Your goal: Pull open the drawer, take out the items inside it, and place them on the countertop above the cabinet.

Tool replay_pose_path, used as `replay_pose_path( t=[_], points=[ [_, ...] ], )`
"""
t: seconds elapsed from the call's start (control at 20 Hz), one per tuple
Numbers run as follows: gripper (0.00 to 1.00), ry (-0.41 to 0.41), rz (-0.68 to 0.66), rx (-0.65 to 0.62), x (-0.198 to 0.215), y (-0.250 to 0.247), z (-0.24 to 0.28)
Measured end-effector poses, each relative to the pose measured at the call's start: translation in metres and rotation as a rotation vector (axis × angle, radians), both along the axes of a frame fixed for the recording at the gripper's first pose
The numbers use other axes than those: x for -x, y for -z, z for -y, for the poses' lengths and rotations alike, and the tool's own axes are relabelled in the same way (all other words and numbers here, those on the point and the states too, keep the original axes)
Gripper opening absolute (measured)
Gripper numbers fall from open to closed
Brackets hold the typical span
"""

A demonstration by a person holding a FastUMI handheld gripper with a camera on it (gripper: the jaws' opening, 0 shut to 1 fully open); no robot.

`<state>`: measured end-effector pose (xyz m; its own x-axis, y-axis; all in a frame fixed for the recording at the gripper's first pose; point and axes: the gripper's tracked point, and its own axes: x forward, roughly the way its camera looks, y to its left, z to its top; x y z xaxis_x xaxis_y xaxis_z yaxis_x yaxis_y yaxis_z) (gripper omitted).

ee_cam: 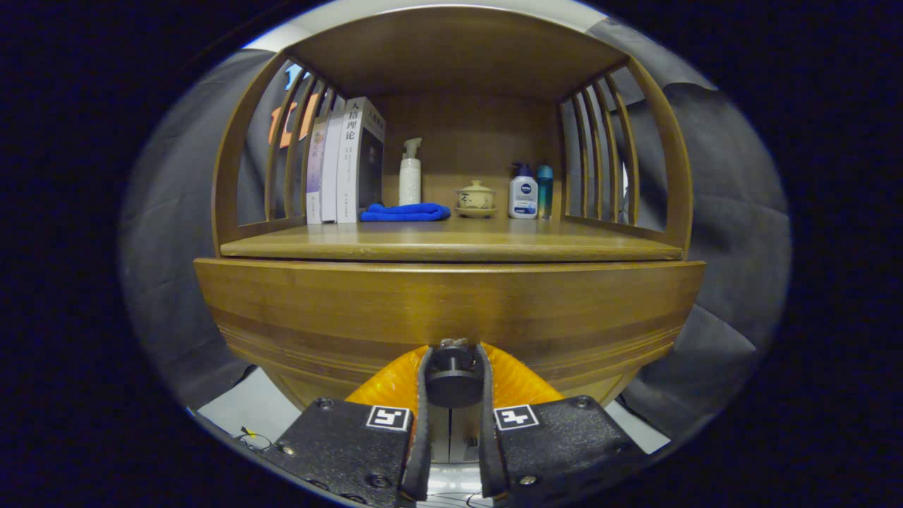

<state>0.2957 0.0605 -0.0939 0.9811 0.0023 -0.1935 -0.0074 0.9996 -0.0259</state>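
1. A wooden cabinet (451,317) is standing straight ahead of the camera, with a broad drawer front running across its lower part and an open shelf space above it.
2. The gripper (453,384) is reaching toward the drawer front, and its two fingers are sitting close on either side of a round dark knob (453,377) at the drawer's middle. Both fingers appear to be pressing against the knob, so the gripper is looking nearly closed around it.
3. The drawer (451,310) is looking shut or nearly so; its front is standing just below the countertop's edge, and nothing of its inside is showing. What is lying inside cannot be told.
4. The countertop (451,243) above the drawer is stretching back, with its front part bare.
5. Toward the back of the countertop, several books (346,166) are standing upright on one side, a folded blue cloth (404,212) is lying beside them, and a white pump bottle (410,176) is standing behind the cloth.
6. A small lidded cup on a saucer (475,197) is sitting near the middle, with a white lotion bottle (523,192) and a slim teal bottle (544,189) just beside it.
7. Judging from this, the task is only beginning: the knob is gripped, but pulling the drawer open, lifting out its contents and setting them on the countertop all seem left to do.
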Motion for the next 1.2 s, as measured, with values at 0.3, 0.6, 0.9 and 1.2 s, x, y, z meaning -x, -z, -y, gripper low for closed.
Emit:
replay_pose_path(
  t=[0.3, 0.6, 0.9, 1.2],
  points=[
    [0.3, -0.005, 0.005, 0.006, 0.041, 0.004, 0.002],
    [0.3, -0.001, 0.024, 0.001, 0.08, 0.006, 0.004],
    [0.3, -0.006, 0.031, 0.019, 0.117, 0.018, 0.005],
    [0.3, -0.011, 0.02, 0.005, 0.134, 0.023, 0.003]
  ],
)
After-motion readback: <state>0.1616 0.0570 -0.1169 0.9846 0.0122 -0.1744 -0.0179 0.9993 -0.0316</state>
